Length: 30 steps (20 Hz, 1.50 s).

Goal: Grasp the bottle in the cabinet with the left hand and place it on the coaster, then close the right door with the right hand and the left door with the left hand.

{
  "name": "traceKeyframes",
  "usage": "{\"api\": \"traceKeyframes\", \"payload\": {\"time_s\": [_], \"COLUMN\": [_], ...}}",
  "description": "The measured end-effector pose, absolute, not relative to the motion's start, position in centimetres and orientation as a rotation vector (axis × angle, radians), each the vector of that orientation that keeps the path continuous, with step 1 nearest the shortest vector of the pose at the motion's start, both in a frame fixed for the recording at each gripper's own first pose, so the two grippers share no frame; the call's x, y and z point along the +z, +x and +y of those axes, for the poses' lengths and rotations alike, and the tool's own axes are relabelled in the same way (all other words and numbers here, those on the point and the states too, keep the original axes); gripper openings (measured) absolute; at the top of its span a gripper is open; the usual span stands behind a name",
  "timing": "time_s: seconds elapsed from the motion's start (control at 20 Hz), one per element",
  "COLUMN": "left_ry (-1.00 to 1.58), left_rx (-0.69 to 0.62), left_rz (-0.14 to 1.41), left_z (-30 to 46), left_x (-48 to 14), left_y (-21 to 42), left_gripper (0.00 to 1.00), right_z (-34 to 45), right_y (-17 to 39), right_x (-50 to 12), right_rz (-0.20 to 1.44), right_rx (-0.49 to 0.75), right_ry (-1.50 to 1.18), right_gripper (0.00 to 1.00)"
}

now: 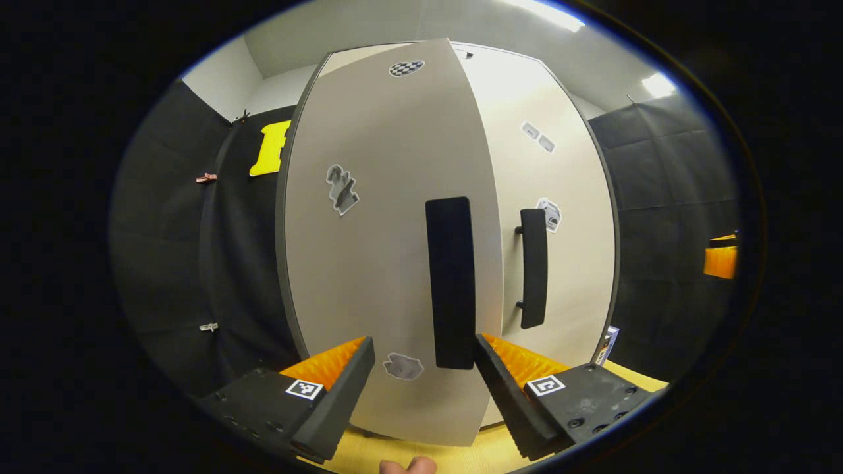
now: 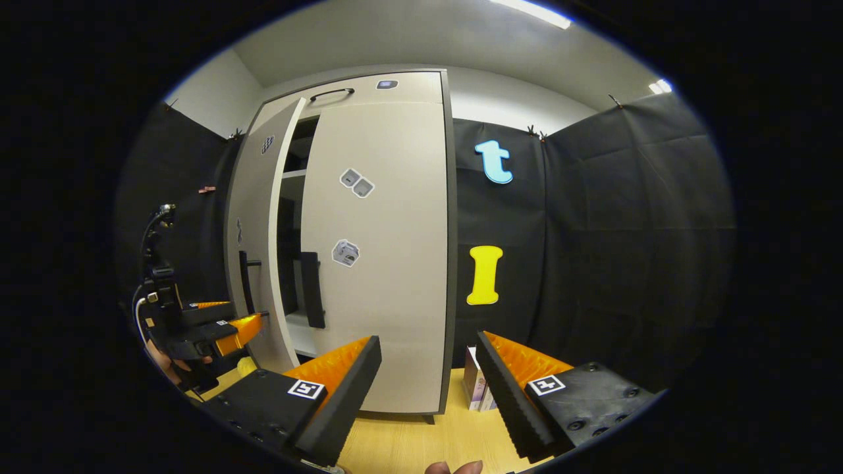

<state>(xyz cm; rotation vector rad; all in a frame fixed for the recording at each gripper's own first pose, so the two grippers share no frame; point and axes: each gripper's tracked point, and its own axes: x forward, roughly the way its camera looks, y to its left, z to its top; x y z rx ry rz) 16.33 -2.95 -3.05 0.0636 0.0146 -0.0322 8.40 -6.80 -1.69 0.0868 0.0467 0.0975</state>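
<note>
The tall pale cabinet (image 2: 395, 263) stands on the wooden worktop (image 2: 408, 441). Its right door (image 2: 388, 276) sits shut, while the left door (image 2: 253, 250) stands partly ajar, leaving a dark gap with shelves between them. In the left gripper view the left door (image 1: 388, 250) swings toward the camera, its black handle (image 1: 450, 283) rising between the fingers without clearly touching either. The left gripper (image 1: 425, 375) is spread wide and holds nothing; seen from the right gripper view, that gripper (image 2: 240, 326) hangs just beside the left door's edge. The right gripper (image 2: 428, 375) also gapes wide, empty, facing the right door. Small stickers (image 2: 356, 182) dot the doors, their print too small to read. Neither bottle nor coaster can be made out.
</note>
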Motion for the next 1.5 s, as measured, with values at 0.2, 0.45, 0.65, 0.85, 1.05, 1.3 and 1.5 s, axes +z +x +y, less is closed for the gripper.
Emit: {"api": "traceKeyframes", "payload": {"time_s": [0.2,0.45,0.65,0.85,1.05,1.3,1.5], "left_ry": [0.057,0.036,0.087,0.080,0.063,0.056,0.059], "left_rx": [-0.031,-0.022,-0.002,0.014,0.040,0.049,0.043], "left_rz": [-0.009,-0.020,-0.038,-0.025,-0.017,-0.014,-0.026], "left_z": [-2.3,-0.9,0.2,0.9,1.7,2.1,1.8], "left_x": [-1.5,0.4,1.4,1.4,1.3,1.4,2.0], "left_y": [12.9,9.2,6.3,3.9,2.2,0.6,-0.3], "left_gripper": [0.96,0.96,0.96,0.96,0.96,0.97,0.96], "right_z": [-5.8,-4.2,-2.9,-2.0,-1.4,-1.2,-1.2], "right_y": [7.9,7.1,6.3,5.8,4.9,3.6,3.1], "right_x": [-1.4,-0.6,-0.1,0.4,0.5,0.6,0.6], "right_rz": [0.039,0.025,0.013,0.007,0.004,-0.003,-0.005], "right_rx": [0.115,0.148,0.172,0.186,0.187,0.189,0.189], "right_ry": [0.095,0.099,0.105,0.114,0.112,0.104,0.103], "right_gripper": [0.96,0.96,0.96,0.96,0.96,0.96,0.96]}}
